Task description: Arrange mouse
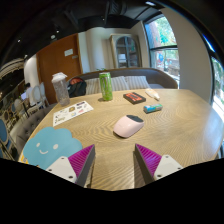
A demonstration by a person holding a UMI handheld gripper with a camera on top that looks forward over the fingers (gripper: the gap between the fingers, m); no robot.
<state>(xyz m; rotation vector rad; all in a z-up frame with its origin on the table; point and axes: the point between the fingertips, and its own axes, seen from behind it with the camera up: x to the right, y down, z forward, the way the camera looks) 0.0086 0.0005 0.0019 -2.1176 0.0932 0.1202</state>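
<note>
A pale pink computer mouse (128,125) lies mid-table on the round wooden table (180,125); behind it, near the far edge, a tall green can (105,85).

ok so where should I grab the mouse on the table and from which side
Grip the mouse across its narrow middle, one pad on each long flank. It lies flat on the table, tilted, just ahead of the gripper. Probably come from above and slightly behind, turning so the open jaws straddle its width; the low domed top offers little purchase.
</note>
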